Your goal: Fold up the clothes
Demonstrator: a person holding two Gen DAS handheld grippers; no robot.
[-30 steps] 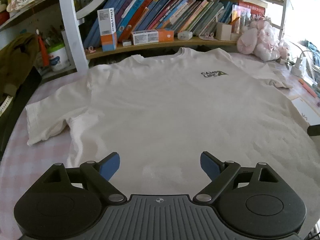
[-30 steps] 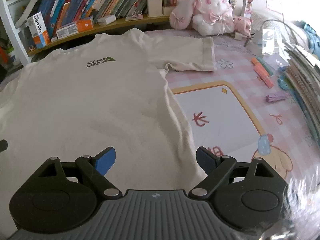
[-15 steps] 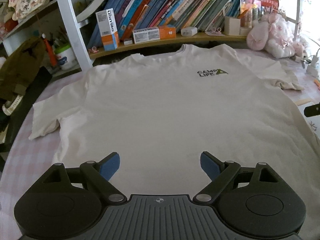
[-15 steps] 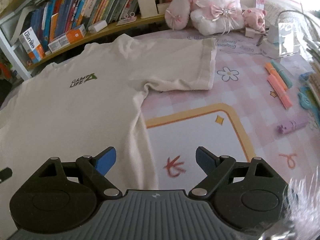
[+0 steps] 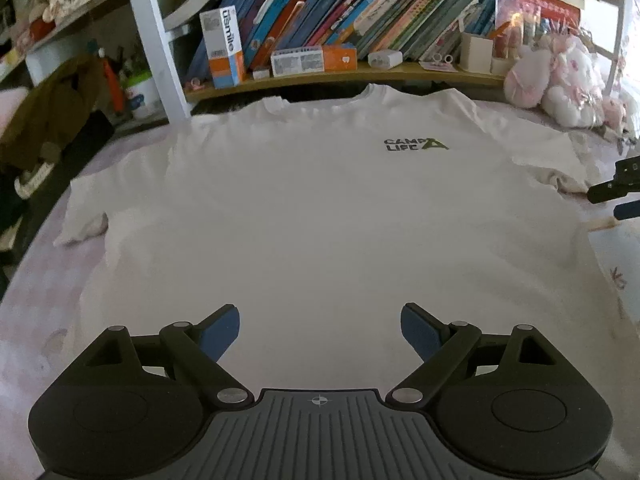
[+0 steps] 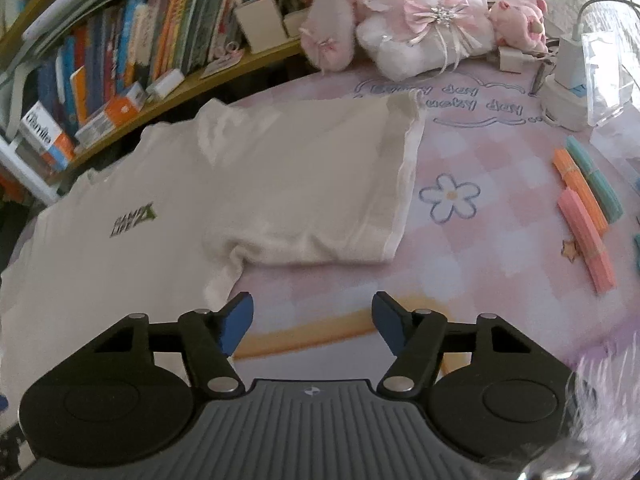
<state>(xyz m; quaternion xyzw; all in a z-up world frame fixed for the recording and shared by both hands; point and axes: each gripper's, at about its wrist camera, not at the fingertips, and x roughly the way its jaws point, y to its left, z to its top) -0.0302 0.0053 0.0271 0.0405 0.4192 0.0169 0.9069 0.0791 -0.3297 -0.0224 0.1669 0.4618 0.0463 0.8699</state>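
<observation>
Hovering over the T-shirt (image 5: 320,216), your left gripper (image 5: 320,330) has jaws wide, nothing between them. T-shirt lies flat, face up on the table (image 6: 480,240), collar toward the bookshelf (image 5: 340,76) at the far edge. Your right gripper (image 6: 312,326) is closing, empty, just beside the sleeve (image 6: 320,184), over bare tablecloth.

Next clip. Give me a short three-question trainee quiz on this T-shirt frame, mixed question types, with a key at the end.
1. True or false: the T-shirt lies spread flat, logo side up.
2. What is between the fingers of the right gripper? A) a sleeve B) nothing, only tablecloth below C) a book
3. Fill in: the plush toys sit beyond the shirt's ____.

Key: 1 true; 2 B, its jaws are closing on nothing; 3 sleeve.
</observation>
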